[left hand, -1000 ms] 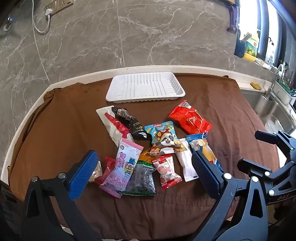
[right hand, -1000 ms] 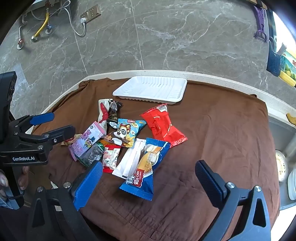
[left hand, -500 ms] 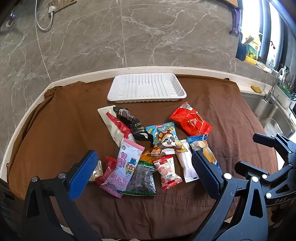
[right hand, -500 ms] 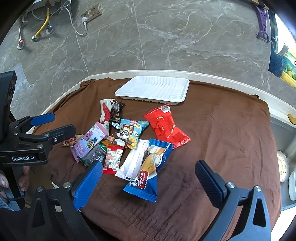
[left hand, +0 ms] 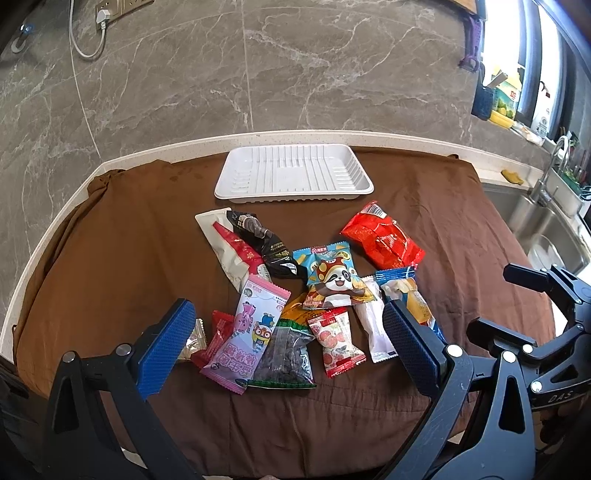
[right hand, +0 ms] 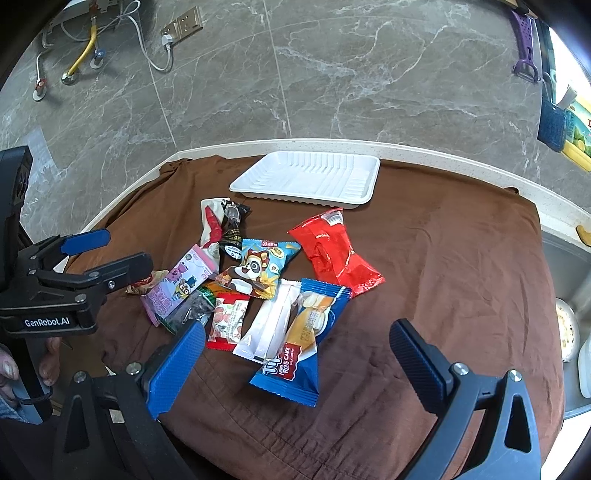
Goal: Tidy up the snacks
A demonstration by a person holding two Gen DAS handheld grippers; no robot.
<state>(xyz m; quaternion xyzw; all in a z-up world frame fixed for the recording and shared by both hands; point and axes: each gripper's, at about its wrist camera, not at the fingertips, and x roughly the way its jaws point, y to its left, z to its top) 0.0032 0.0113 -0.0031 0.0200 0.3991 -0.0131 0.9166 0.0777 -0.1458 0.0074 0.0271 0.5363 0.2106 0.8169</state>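
Observation:
Several snack packets lie in a loose pile on the brown cloth (left hand: 110, 266). Among them are a red packet (left hand: 382, 240) (right hand: 334, 254), a panda-print packet (left hand: 330, 278) (right hand: 256, 267), a pink cartoon packet (left hand: 247, 332) (right hand: 181, 288) and a blue roll-cake packet (right hand: 306, 332). Behind the pile an empty white ribbed tray (left hand: 293, 173) (right hand: 310, 179) sits near the counter's back edge. My left gripper (left hand: 290, 341) hovers open above the pile's near side. To the right of the pile my right gripper (right hand: 295, 362) is held open over the roll cake, holding nothing.
A grey marble wall rises behind the counter, with a socket and cable (right hand: 173, 33) at upper left. A steel sink (left hand: 546, 229) and tap lie to the right of the cloth. Bottles and a blue holder (left hand: 484, 103) stand on the sill at far right.
Both grippers have drifted slightly forward and down toward the pile, so the snacks and tray look a little lower and larger. Nothing has been picked up.

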